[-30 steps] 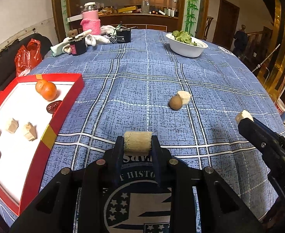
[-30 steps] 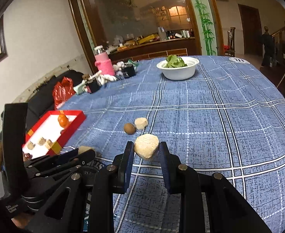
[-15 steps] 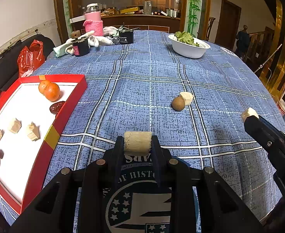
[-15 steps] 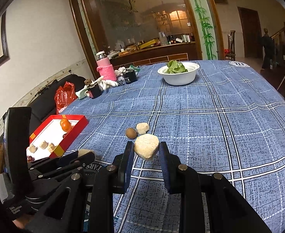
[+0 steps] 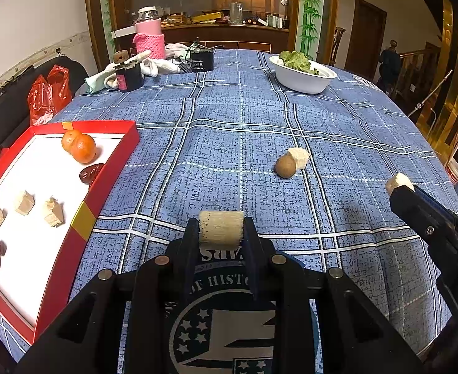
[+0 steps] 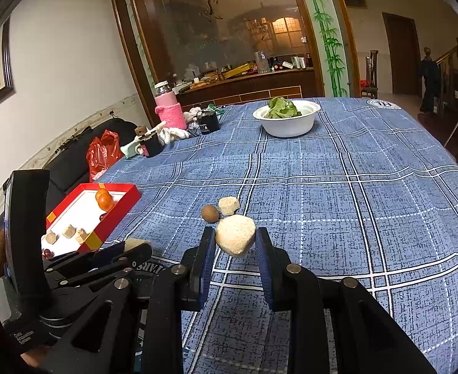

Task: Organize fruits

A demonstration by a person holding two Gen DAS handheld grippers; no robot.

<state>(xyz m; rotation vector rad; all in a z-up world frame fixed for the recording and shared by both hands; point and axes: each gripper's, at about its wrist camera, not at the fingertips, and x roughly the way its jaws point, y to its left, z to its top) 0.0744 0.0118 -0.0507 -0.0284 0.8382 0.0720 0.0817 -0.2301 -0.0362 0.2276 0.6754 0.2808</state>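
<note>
Meanwhile the left gripper [image 5: 221, 230] is clamped on a pale cylindrical fruit chunk [image 5: 220, 229], held above the blue plaid tablecloth [image 5: 244, 118]; the right gripper [image 6: 233, 241] pinches a rounded pale fruit piece [image 6: 236, 239], also off the cloth. Ahead of both, a small brown round fruit [image 5: 285, 166] touches a pale cut chunk [image 5: 299, 157] on the cloth. To the left sits the red tray [image 5: 84, 218], holding two oranges [image 5: 79, 146], a dark date [image 5: 91, 172] and several pale cubes [image 5: 24, 202]. Farther back stands a white bowl of greens [image 5: 302, 76]
</note>
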